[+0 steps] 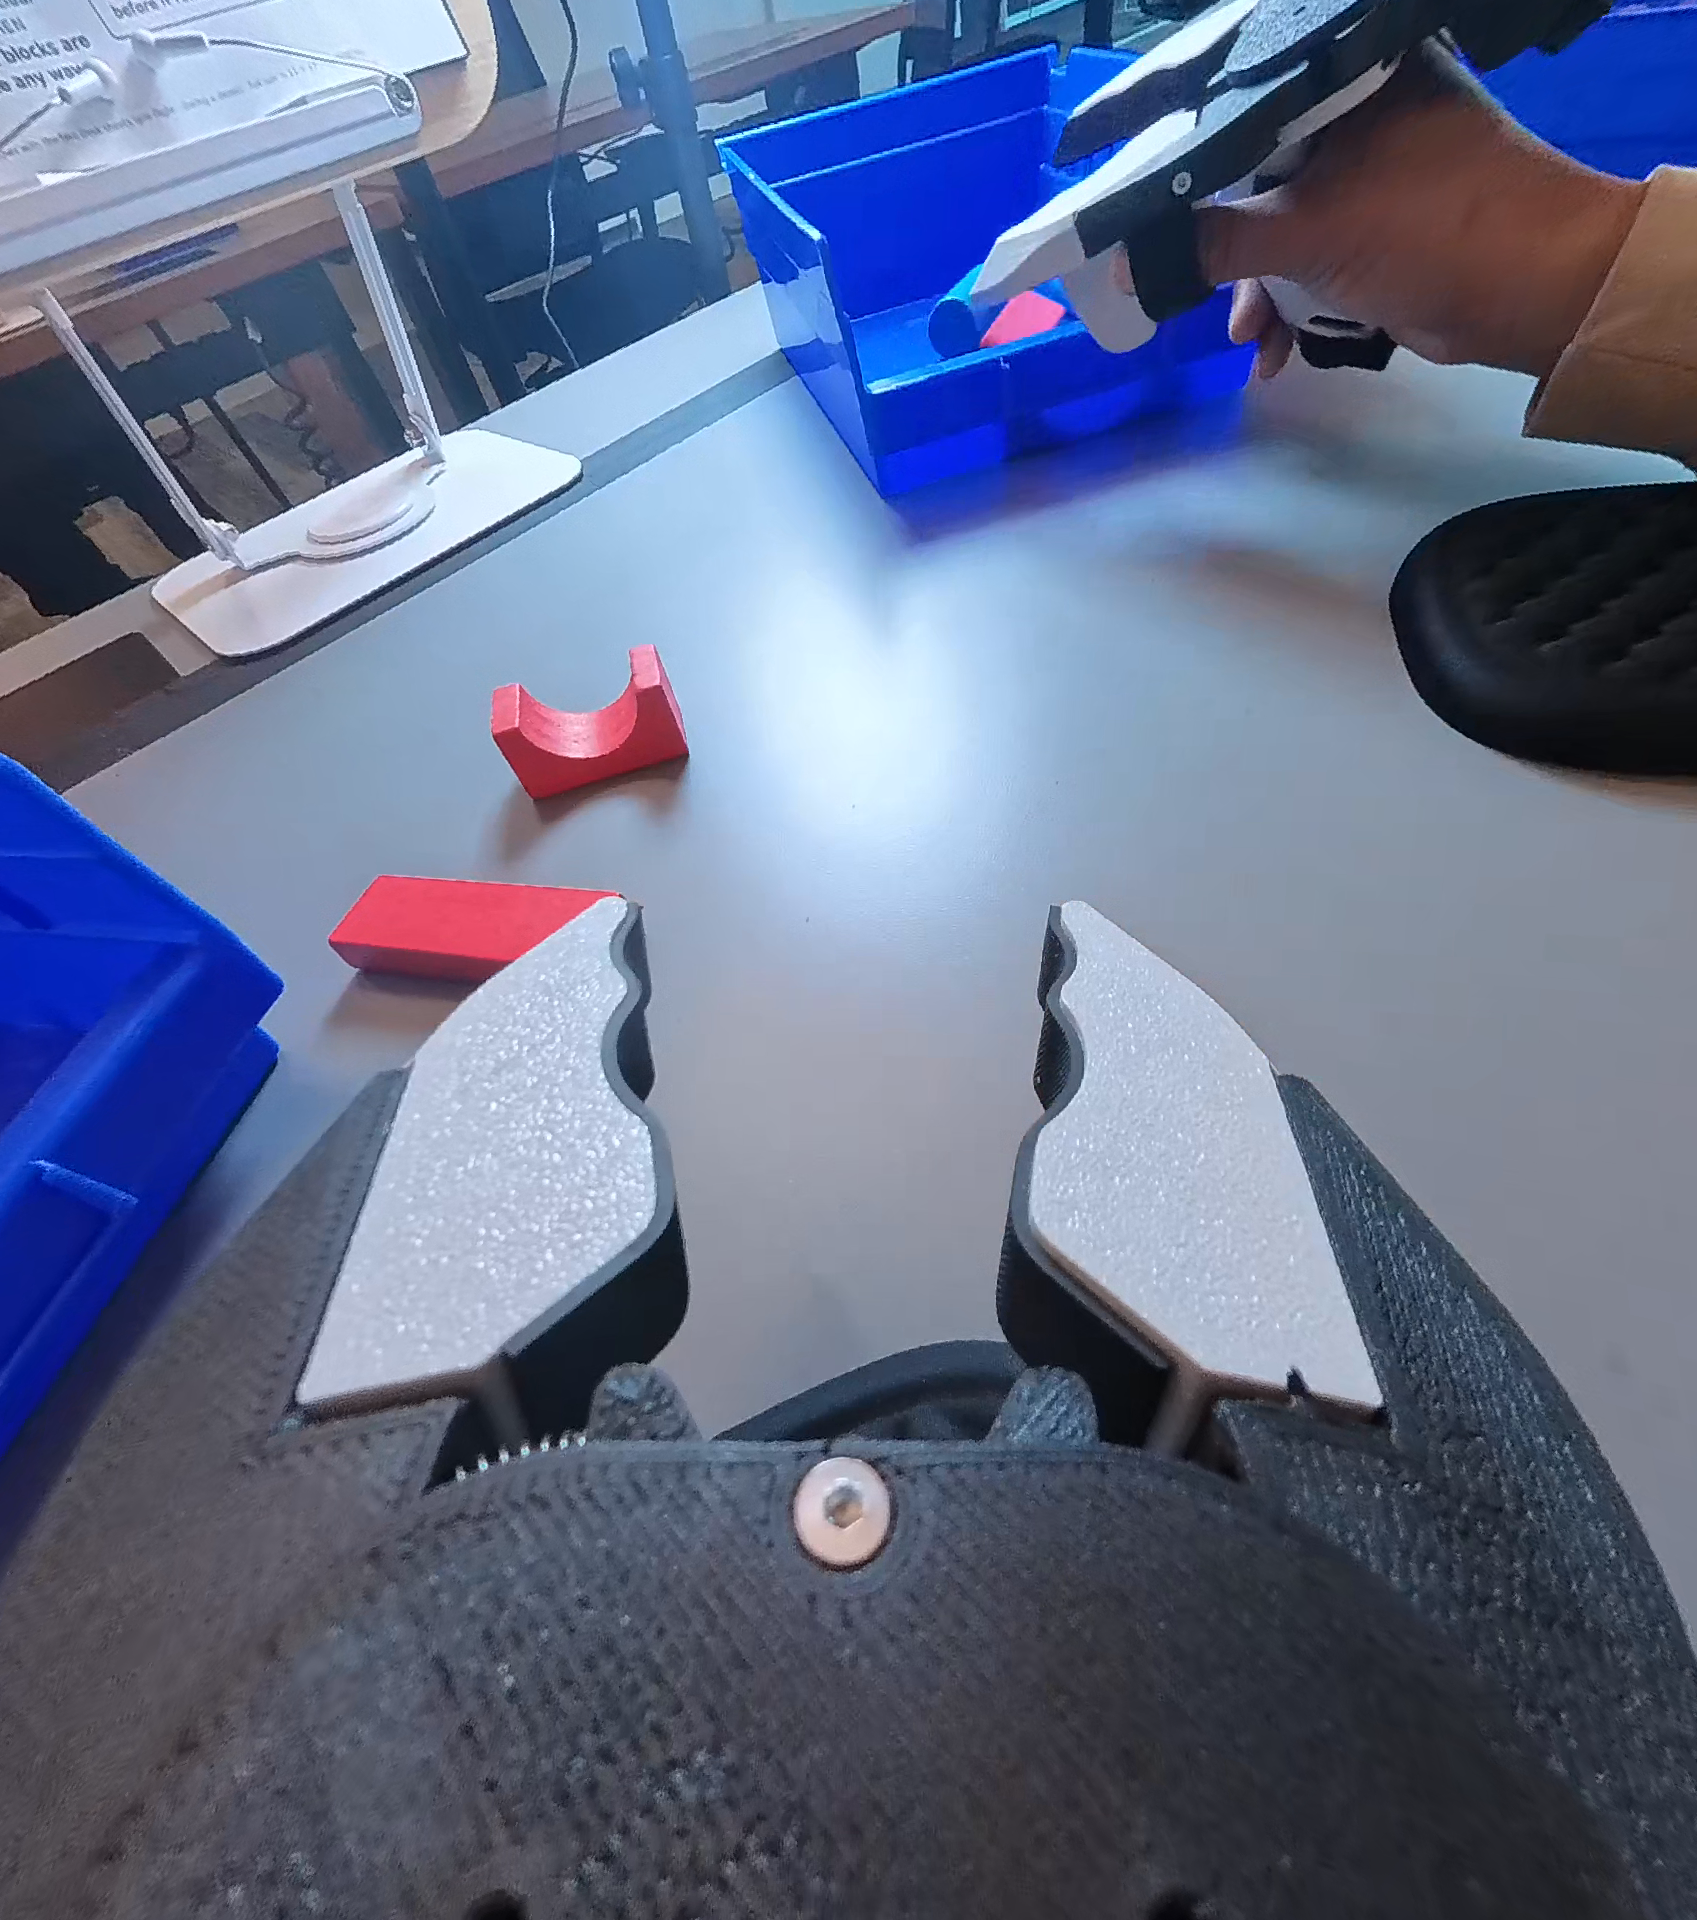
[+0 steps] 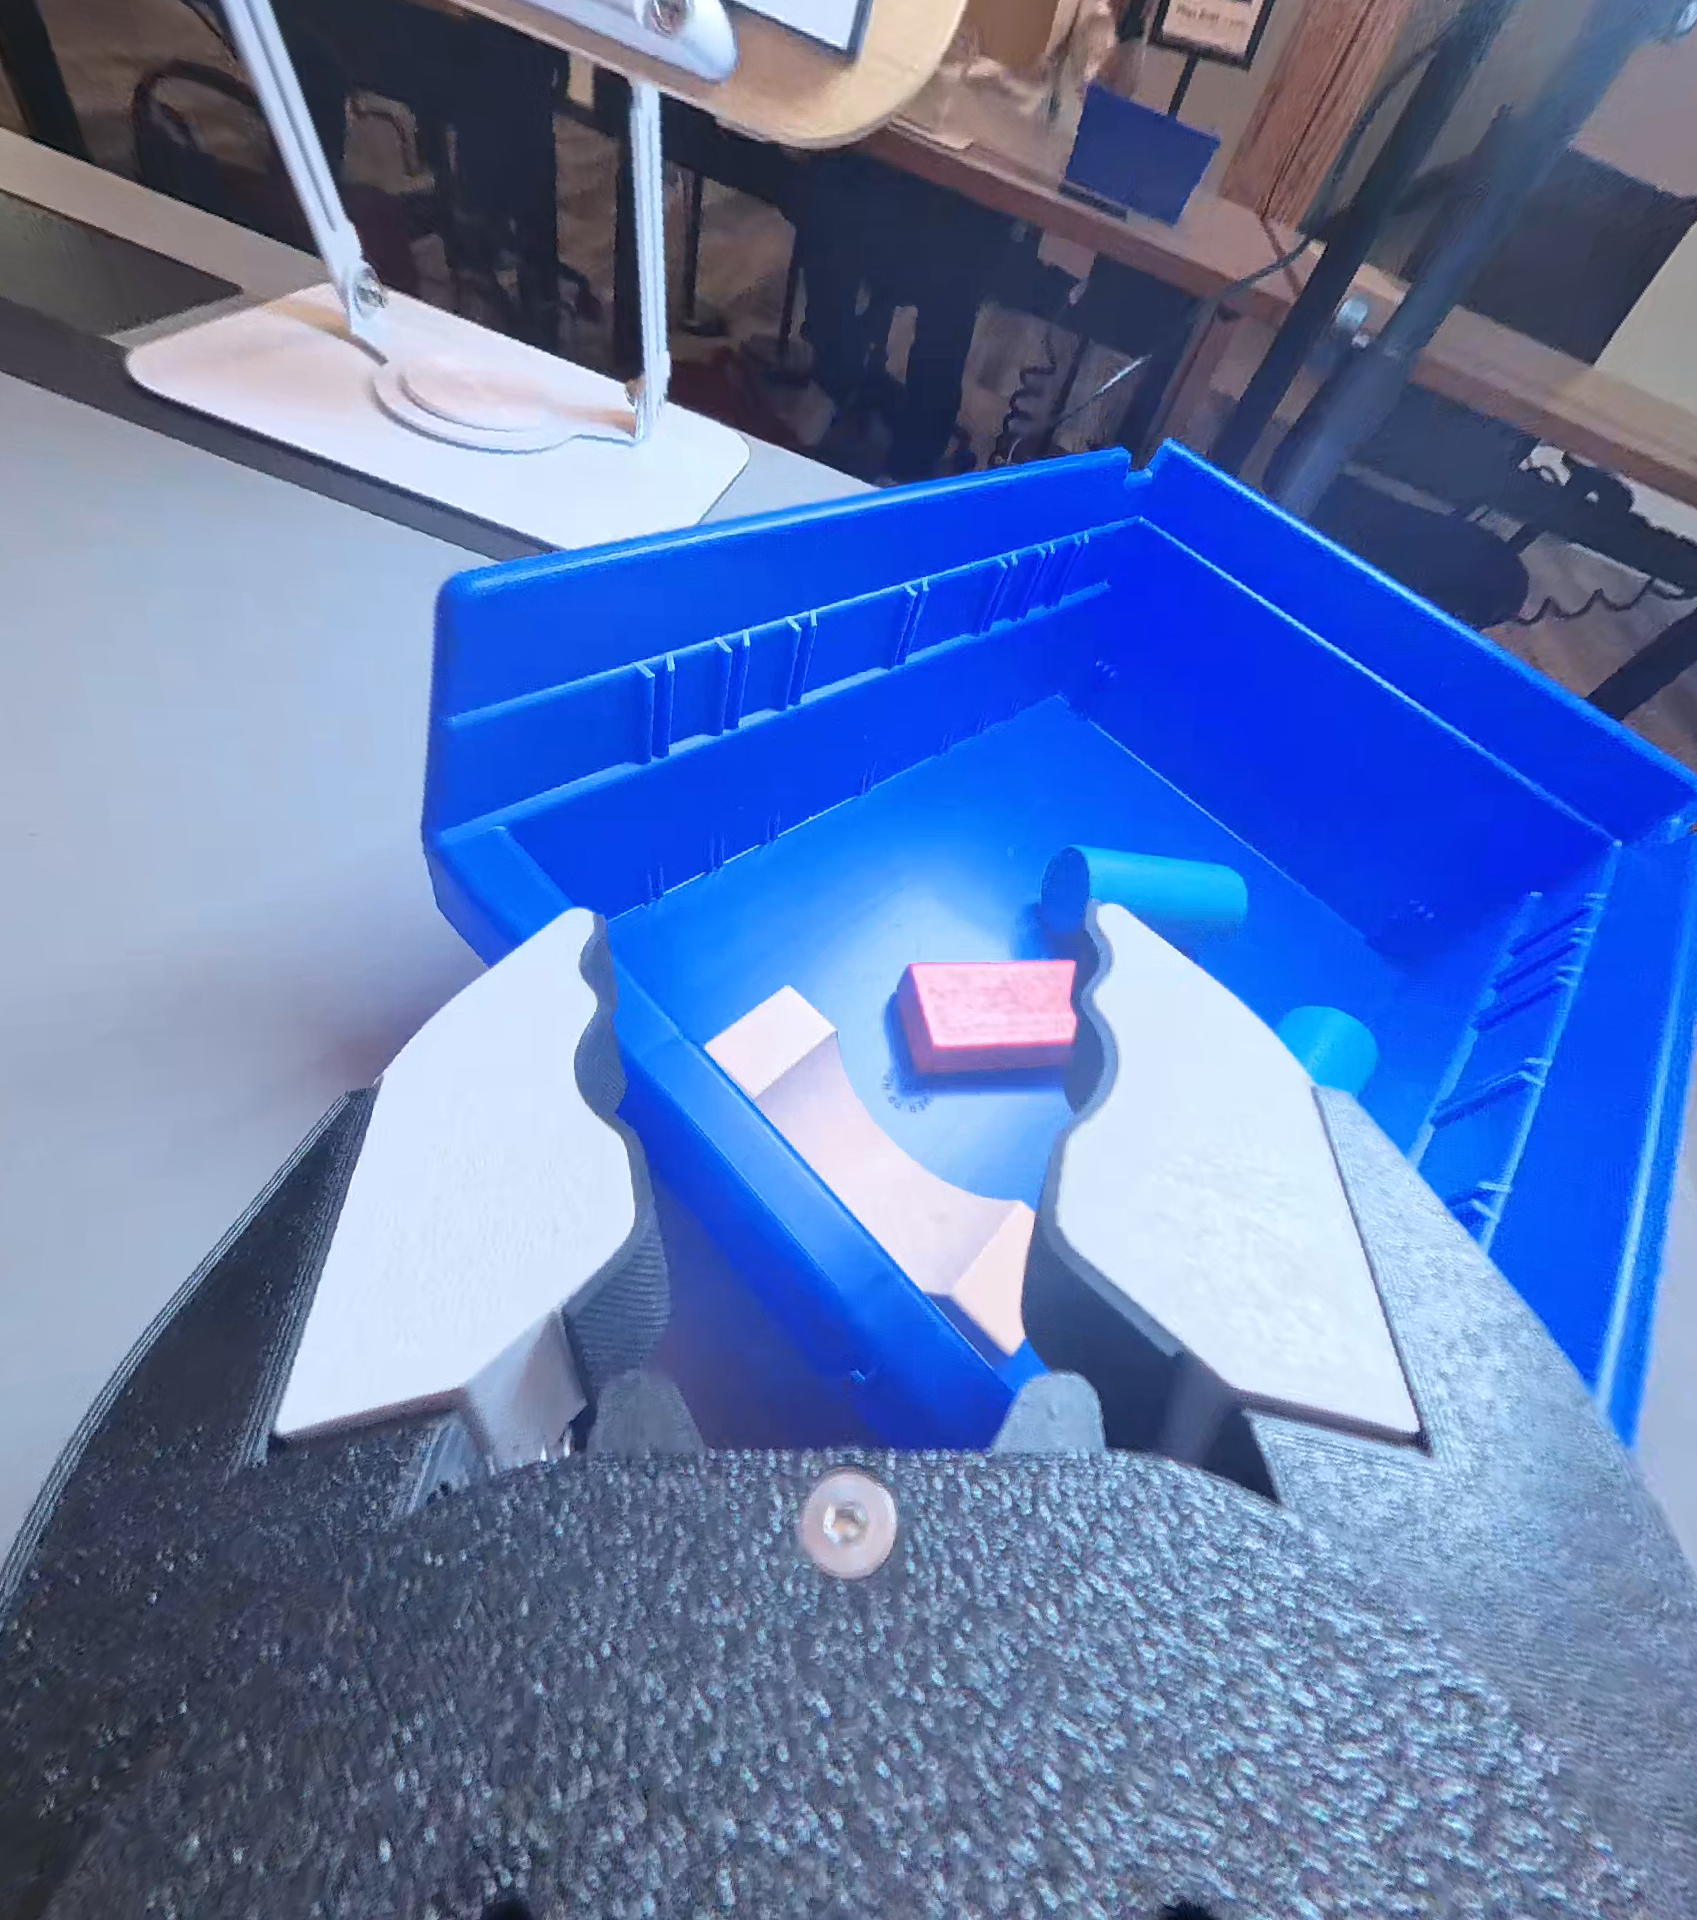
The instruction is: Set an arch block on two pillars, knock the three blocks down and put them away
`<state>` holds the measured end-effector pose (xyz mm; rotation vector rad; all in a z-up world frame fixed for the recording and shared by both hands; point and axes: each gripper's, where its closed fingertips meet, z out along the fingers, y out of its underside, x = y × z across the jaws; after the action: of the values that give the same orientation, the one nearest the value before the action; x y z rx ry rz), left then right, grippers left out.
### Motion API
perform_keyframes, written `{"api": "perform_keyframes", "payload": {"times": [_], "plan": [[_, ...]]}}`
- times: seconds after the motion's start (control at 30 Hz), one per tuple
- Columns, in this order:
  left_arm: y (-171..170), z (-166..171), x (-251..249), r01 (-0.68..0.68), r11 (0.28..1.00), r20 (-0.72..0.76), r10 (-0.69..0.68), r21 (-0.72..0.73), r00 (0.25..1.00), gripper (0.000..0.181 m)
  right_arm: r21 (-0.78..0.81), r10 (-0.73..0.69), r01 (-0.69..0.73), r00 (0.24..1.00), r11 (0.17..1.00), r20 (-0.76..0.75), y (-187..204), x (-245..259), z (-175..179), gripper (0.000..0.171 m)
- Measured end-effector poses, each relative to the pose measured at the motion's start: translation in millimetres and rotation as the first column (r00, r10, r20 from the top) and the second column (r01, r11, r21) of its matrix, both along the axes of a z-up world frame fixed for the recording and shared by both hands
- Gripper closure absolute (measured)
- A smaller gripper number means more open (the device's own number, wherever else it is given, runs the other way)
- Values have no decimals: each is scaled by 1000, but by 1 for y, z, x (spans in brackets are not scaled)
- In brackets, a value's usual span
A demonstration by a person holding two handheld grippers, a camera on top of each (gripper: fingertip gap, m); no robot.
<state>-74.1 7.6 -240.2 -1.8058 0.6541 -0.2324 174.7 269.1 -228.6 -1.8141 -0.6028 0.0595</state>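
on table red arch block [image 1: 590, 724] in left view only, bin [image 2: 927, 582] w/ blocks right

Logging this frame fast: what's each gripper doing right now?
Left gripper: open, empty, above the table.
Right gripper: open, empty, over the blue bin.

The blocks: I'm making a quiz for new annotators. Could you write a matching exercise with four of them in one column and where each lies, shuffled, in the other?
Things:
1. red arch
2. red slab
3. wooden arch
4. blue cylinder

Places:
A. in the bin, near its back wall
B. on the table, curve facing up
C. in the bin, by its front wall
D. flat on the table, beside the left tongs

Pairs: 1-B, 2-D, 3-C, 4-A
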Motion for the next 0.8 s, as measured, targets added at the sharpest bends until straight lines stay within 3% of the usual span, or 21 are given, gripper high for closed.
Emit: {"api": "perform_keyframes", "payload": {"times": [0.43,0.63,0.8], "plan": [[0,-3,1,8,1000,-13,-8,-9,1000,109,-7,87,-87,996,996,-23,-16,-21,-4,91],[0,-4,2,8,1000,-16,-8,-14,1000,109,6,263,-263,964,965,-31,-45,-68,-1,96],[1,-6,2,9,1000,-26,-9,-22,1000,110,-42,489,-489,872,871,-9,-88,-150,-16,101]]}}
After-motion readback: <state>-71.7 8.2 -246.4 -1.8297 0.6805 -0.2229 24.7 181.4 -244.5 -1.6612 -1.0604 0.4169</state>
